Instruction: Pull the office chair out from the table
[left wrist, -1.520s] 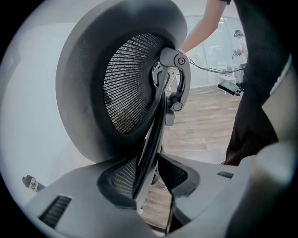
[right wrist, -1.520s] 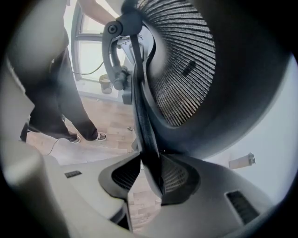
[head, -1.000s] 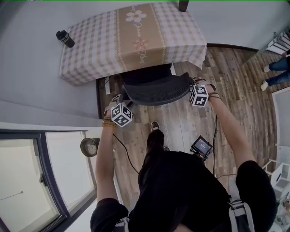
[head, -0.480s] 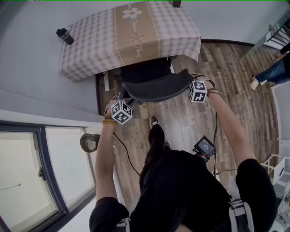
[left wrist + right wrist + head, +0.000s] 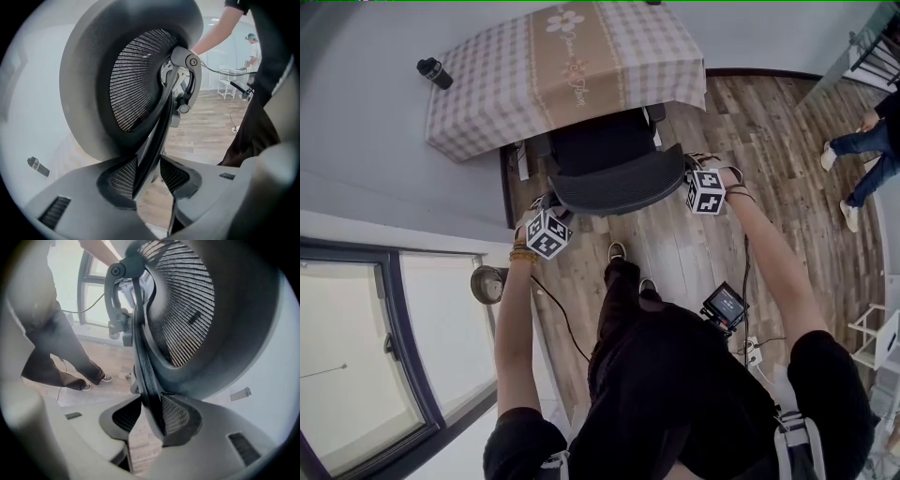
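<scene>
A black office chair (image 5: 609, 183) with a mesh backrest stands at the near edge of a table (image 5: 487, 84) covered in a checked cloth, its seat partly out from under it. My left gripper (image 5: 557, 204) is shut on the left edge of the backrest. In the left gripper view the backrest rim (image 5: 157, 136) runs between the pads (image 5: 176, 176). My right gripper (image 5: 691, 171) is shut on the right edge; in the right gripper view the rim (image 5: 143, 362) sits clamped between its pads (image 5: 176, 416).
A black bottle (image 5: 434, 73) lies on the pale floor left of the table. A round pot (image 5: 487, 283) sits by the glass door (image 5: 384, 356) at the left. Another person's legs (image 5: 862, 141) stand on the wood floor at the right, near a white rack (image 5: 874, 339).
The chair has rolled out from under the table toward me, showing more of its seat. Both grippers came back with it, still shut on the backrest edges.
</scene>
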Action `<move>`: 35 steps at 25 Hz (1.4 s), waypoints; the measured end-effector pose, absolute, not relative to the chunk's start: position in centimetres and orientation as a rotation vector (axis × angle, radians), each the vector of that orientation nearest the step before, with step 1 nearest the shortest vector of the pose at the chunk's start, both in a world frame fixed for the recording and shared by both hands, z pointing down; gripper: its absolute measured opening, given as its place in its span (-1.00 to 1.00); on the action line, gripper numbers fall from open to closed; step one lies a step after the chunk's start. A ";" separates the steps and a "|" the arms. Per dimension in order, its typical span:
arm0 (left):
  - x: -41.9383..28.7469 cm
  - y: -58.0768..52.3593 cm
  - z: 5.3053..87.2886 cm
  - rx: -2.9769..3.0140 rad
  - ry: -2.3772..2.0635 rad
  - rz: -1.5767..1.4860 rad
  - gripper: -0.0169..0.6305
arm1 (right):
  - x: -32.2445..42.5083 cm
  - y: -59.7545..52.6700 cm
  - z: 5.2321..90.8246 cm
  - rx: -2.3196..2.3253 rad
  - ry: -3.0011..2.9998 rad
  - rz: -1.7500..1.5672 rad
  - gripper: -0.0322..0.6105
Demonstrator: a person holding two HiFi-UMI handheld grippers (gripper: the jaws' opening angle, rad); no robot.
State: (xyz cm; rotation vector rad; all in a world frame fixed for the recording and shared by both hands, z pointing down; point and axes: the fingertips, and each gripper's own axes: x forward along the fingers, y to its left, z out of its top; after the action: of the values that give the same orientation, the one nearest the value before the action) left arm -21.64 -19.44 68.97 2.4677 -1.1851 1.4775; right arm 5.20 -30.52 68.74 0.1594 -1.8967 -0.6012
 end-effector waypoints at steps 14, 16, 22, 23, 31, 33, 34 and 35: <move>-20.1 -11.5 68.8 2.492 -1.140 1.485 -0.45 | 7.1 -21.6 68.7 0.188 -1.898 -0.580 -0.49; -19.8 -10.3 68.8 2.493 -1.135 1.488 -0.45 | 7.5 -20.3 68.7 0.199 -1.894 -0.578 -0.49; -18.6 -6.5 68.7 2.513 -1.117 1.486 -0.45 | 8.8 -16.1 68.6 0.213 -1.874 -0.562 -0.49; -18.4 -5.8 68.6 2.515 -1.117 1.485 -0.45 | 9.0 -15.4 68.6 0.216 -1.872 -0.560 -0.48; -17.4 -1.1 68.6 2.529 -1.097 1.498 -0.45 | 10.3 -9.9 68.6 0.245 -1.868 -0.546 -0.48; -17.0 0.0 68.5 2.535 -1.104 1.496 -0.45 | 10.8 -8.8 68.6 0.250 -1.863 -0.546 -0.48; -16.7 0.5 68.4 2.541 -1.108 1.491 -0.45 | 11.1 -8.3 68.5 0.253 -1.858 -0.547 -0.48; -16.4 1.1 68.3 2.547 -1.111 1.485 -0.45 | 11.4 -7.7 68.4 0.257 -1.853 -0.547 -0.48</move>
State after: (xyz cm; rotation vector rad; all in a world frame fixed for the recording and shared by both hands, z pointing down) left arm -16.37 1.15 68.31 2.5473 -1.1107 1.4847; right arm 11.43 -7.69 68.43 0.2570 -1.8530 -0.5474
